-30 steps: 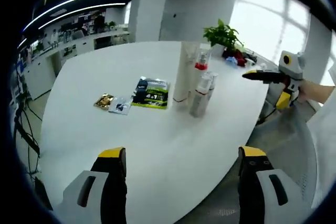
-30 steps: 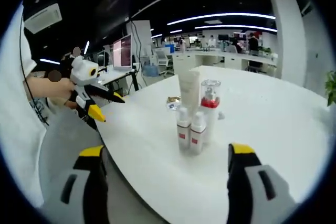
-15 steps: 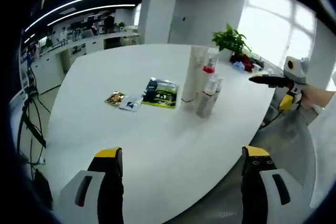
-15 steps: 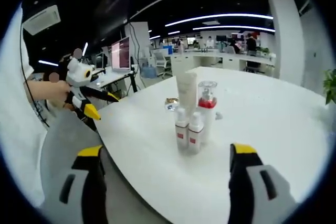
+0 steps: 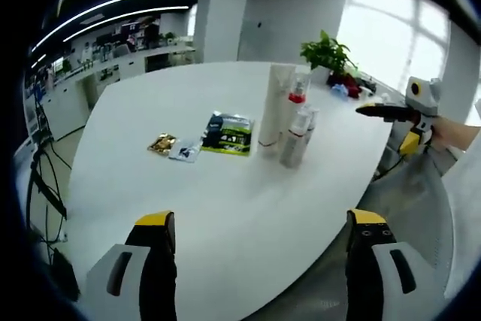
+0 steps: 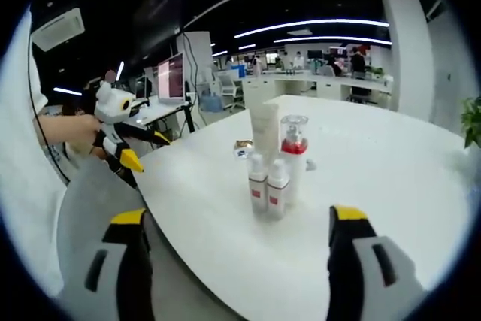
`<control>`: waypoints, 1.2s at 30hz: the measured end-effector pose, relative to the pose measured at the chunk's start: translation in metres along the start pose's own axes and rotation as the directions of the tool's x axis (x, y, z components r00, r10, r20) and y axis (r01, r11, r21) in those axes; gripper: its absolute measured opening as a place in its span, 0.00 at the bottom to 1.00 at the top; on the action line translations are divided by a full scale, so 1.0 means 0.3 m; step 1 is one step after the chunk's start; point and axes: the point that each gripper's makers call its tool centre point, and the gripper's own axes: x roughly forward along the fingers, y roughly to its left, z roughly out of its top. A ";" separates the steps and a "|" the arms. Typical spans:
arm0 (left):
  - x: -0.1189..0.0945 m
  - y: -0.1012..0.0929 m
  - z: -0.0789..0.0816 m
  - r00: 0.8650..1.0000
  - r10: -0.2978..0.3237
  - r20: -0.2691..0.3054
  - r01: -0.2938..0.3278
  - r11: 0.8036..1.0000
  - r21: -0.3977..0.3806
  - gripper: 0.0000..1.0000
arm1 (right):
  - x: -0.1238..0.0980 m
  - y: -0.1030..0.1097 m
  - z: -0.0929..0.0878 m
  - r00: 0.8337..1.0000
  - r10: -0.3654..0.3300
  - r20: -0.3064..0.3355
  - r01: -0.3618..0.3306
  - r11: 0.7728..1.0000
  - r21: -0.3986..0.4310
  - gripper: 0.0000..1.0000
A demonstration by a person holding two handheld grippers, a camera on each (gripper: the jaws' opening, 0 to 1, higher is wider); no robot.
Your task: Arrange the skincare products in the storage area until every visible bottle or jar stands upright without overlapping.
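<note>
A tight group of skincare items stands upright on the white table (image 5: 225,201): a tall white tube (image 5: 269,114), a clear bottle with a red pump (image 5: 294,103) and two small white pump bottles (image 5: 294,140). In the right gripper view they are the tube (image 6: 264,133), the red-pump bottle (image 6: 293,152) and the two small bottles (image 6: 267,186). My left gripper (image 5: 255,268) is open near the table's edge, well short of them. My right gripper (image 6: 234,261) is open too, empty, facing the group. It also appears as the right gripper (image 5: 394,114) at the table's far side.
A green sachet (image 5: 224,134), a gold packet (image 5: 161,143) and a small clear packet (image 5: 183,152) lie flat left of the bottles. A potted plant (image 5: 325,52) stands at the table's far end. The left gripper (image 6: 124,137) and a hand show left of the table.
Both views shifted only slightly; the bottles stand as before, and both grippers stayed open and empty.
</note>
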 end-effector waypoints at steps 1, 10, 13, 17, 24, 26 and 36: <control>0.001 0.001 0.001 1.000 0.000 -0.001 0.000 1.000 0.002 0.92 | 0.001 0.000 0.000 1.000 0.001 0.000 -0.001 1.000 0.000 0.99; 0.021 0.018 0.035 1.000 -0.005 -0.022 0.006 0.999 0.042 0.93 | 0.010 -0.007 -0.003 1.000 0.000 -0.005 0.000 1.000 0.004 0.99; 0.033 0.027 0.051 0.999 -0.007 -0.033 0.009 0.998 0.059 0.93 | 0.014 -0.010 -0.002 1.000 0.000 -0.005 0.000 1.000 0.005 0.99; 0.054 0.040 0.072 0.999 -0.011 -0.046 0.014 0.997 0.077 0.93 | 0.019 -0.016 -0.001 1.000 -0.002 -0.006 0.002 1.000 0.008 0.99; 0.093 0.061 0.094 0.997 -0.019 -0.080 0.027 0.994 0.104 0.91 | 0.022 -0.029 -0.008 1.000 -0.009 -0.009 0.009 1.000 0.016 0.99; 0.107 0.069 0.100 0.995 -0.021 -0.093 0.031 0.994 0.108 0.91 | 0.022 -0.033 -0.012 1.000 -0.011 -0.012 0.011 1.000 0.019 0.99; 0.172 0.091 0.136 0.990 -0.037 -0.133 0.054 0.990 0.131 0.91 | 0.030 -0.059 -0.023 1.000 -0.022 -0.021 0.023 0.999 0.032 0.99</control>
